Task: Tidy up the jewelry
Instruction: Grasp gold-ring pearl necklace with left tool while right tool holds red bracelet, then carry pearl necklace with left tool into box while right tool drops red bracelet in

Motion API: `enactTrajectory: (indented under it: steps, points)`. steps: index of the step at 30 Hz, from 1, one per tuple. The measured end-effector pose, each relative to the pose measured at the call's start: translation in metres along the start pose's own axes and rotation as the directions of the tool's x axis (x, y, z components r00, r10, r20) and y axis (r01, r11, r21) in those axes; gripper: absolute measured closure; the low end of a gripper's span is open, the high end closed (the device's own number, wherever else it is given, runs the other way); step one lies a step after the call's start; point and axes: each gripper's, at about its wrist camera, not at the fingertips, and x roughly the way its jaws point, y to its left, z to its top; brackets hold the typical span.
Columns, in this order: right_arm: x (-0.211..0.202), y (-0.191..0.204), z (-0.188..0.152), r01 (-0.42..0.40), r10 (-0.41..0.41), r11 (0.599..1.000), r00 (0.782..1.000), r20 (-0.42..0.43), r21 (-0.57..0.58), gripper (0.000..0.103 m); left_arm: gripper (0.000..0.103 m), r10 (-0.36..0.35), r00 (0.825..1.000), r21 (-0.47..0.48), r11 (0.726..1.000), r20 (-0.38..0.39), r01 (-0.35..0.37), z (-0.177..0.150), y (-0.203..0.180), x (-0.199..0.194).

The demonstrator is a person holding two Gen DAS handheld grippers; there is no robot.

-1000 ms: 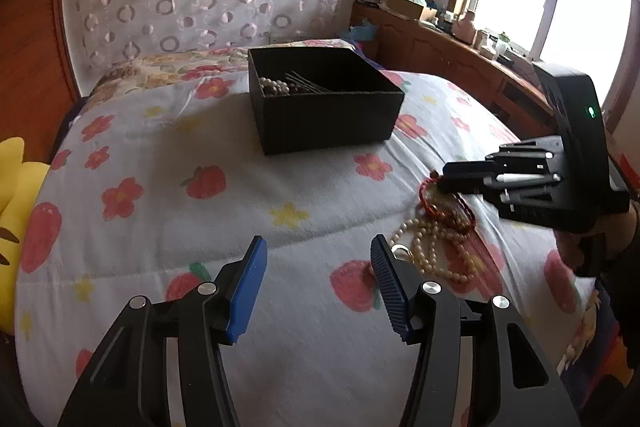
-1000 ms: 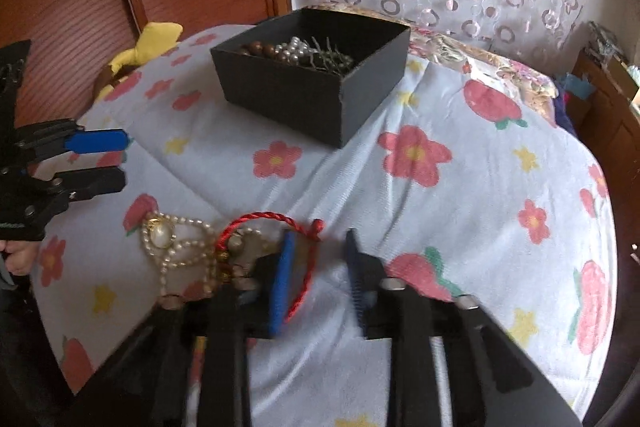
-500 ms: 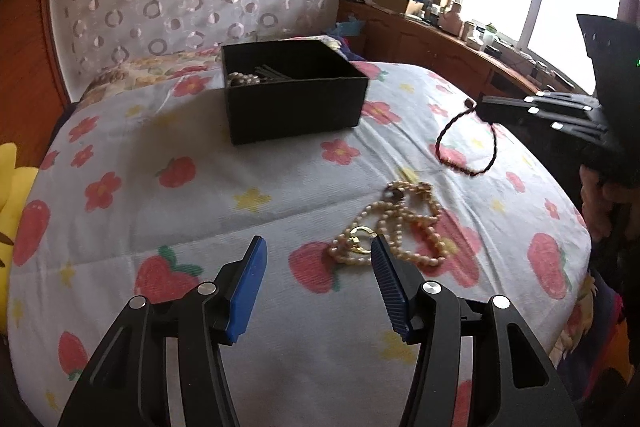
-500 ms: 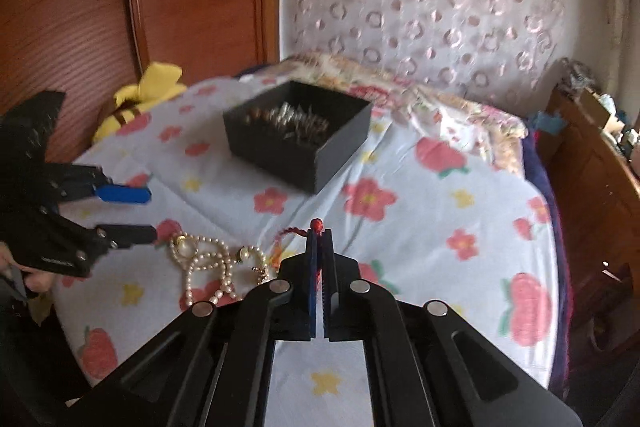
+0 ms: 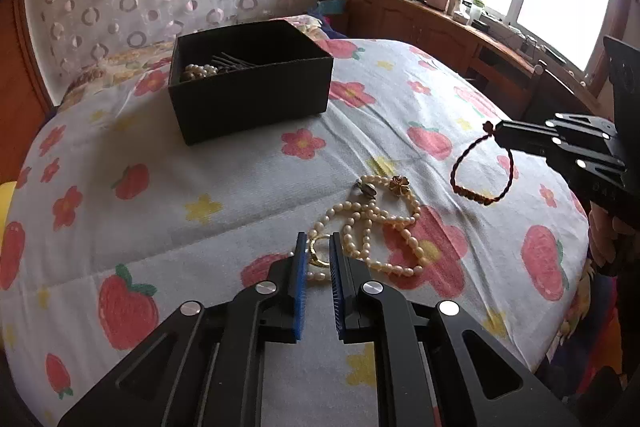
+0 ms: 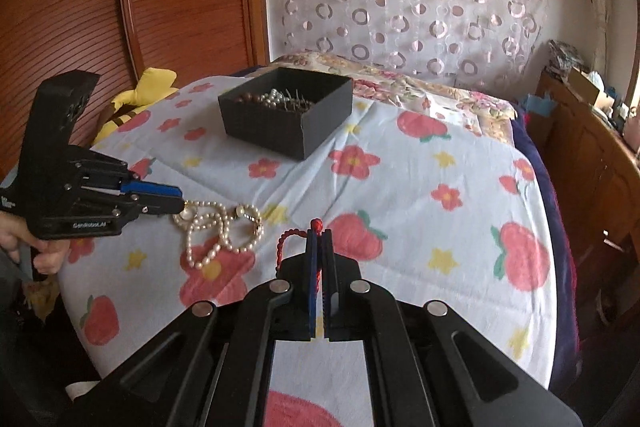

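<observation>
Pearl necklace [image 5: 376,223] near bed edge; left gripper [image 5: 318,259] closing on it.

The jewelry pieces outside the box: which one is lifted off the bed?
The red cord bracelet. It dangles in the air from the right claw, which is shut on it, while the pearl necklace lies on the bedspread.

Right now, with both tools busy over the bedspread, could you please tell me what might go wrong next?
1. The left tool is closing on the gold ring of the tangled pearl necklace; lifting may drag the whole knot or let it slip out.
2. The red cord bracelet dangles from the shut right tool by a thin cord and could swing or slip on the way to the black box.
</observation>
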Motion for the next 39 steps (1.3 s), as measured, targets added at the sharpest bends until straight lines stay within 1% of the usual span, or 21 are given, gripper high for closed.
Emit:
enactTrajectory:
  steps: [3, 5, 7, 10, 12, 17, 20, 21, 24, 30, 34, 39]
  points:
    - [-0.001, -0.003, -0.004, 0.001, -0.001, 1.000, 1.000, 0.003, 0.012, 0.100, 0.093, 0.011, 1.000, 0.017, 1.000, -0.015, -0.011, 0.002, -0.005, 0.001]
    - [-0.001, -0.003, -0.006, 0.002, -0.002, 1.000, 1.000, 0.005, 0.014, 0.100, 0.093, 0.007, 1.000, 0.031, 0.999, -0.027, -0.007, 0.002, -0.009, 0.002]
    - [-0.002, -0.004, -0.007, 0.001, -0.001, 1.000, 1.000, 0.007, 0.015, 0.100, 0.093, -0.003, 0.998, 0.048, 0.999, -0.056, 0.005, -0.001, -0.013, 0.007]
    - [-0.004, -0.004, -0.007, 0.001, -0.001, 1.000, 1.000, 0.009, 0.014, 0.100, 0.093, 0.011, 0.998, 0.070, 0.998, -0.056, -0.007, -0.002, -0.017, 0.008]
    - [-0.004, -0.004, -0.007, 0.001, -0.001, 1.000, 1.000, 0.008, 0.014, 0.100, 0.093, 0.001, 0.998, 0.052, 0.999, -0.066, 0.003, 0.000, -0.014, 0.009]
    - [-0.003, -0.004, -0.008, 0.000, 0.000, 1.000, 1.000, 0.007, 0.012, 0.100, 0.092, -0.023, 0.997, 0.044, 0.999, -0.080, 0.027, 0.006, -0.010, 0.015]
    - [-0.003, -0.002, -0.008, -0.005, 0.005, 1.000, 1.000, 0.003, 0.010, 0.100, 0.092, -0.030, 0.996, 0.063, 0.997, -0.087, 0.036, 0.009, -0.010, 0.018]
    - [-0.003, -0.001, -0.008, -0.006, 0.005, 1.000, 1.000, 0.002, 0.008, 0.100, 0.096, -0.028, 0.996, 0.071, 0.997, -0.084, 0.034, 0.010, -0.010, 0.018]
    - [-0.002, 0.000, -0.007, -0.008, 0.008, 1.000, 1.000, 0.000, 0.006, 0.100, 0.096, -0.004, 0.999, 0.085, 0.996, -0.037, 0.007, 0.013, -0.011, 0.007]
    - [-0.002, 0.005, -0.005, -0.010, 0.010, 1.000, 1.000, 0.007, -0.003, 0.100, 0.096, -0.004, 0.999, 0.073, 0.997, 0.034, 0.002, 0.025, -0.010, -0.018]
    - [-0.004, 0.008, 0.005, -0.009, 0.009, 1.000, 1.000, 0.028, -0.010, 0.100, 0.096, 0.002, 0.998, 0.057, 0.998, 0.061, -0.005, 0.034, -0.002, -0.025]
    - [-0.010, 0.009, 0.030, -0.011, 0.014, 0.999, 0.998, 0.069, -0.032, 0.100, 0.096, 0.019, 0.995, 0.028, 0.999, 0.101, -0.022, 0.052, 0.010, -0.028]
